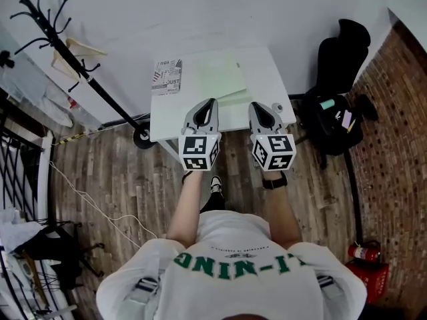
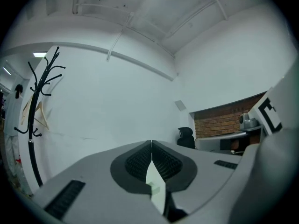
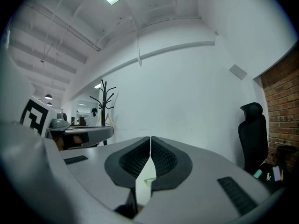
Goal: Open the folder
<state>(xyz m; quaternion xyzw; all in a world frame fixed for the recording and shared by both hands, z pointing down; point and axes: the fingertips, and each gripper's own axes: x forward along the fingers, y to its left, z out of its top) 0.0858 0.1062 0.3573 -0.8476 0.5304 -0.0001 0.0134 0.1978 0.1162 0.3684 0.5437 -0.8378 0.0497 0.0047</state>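
A pale green folder (image 1: 223, 77) lies closed on the small white table (image 1: 267, 69), toward its middle and back. My left gripper (image 1: 212, 102) hovers over the table's near edge, pointing level at the wall, its jaws shut with nothing between them. My right gripper (image 1: 255, 105) is beside it to the right, also shut and empty. In the left gripper view the jaws (image 2: 152, 142) meet at the tips, and a sliver of the green folder (image 2: 156, 186) shows below them. The right gripper view shows the same: the gripper (image 3: 150, 137) has its tips together, with a bit of the folder (image 3: 148, 181) beneath.
A printed booklet (image 1: 167, 77) lies on the table's left end. A small round object (image 1: 277, 107) sits at the near right corner. A black coat rack (image 1: 67, 52) stands to the left, a black office chair (image 1: 341, 52) with a bag to the right, and a fire extinguisher (image 1: 363, 252) by the brick wall.
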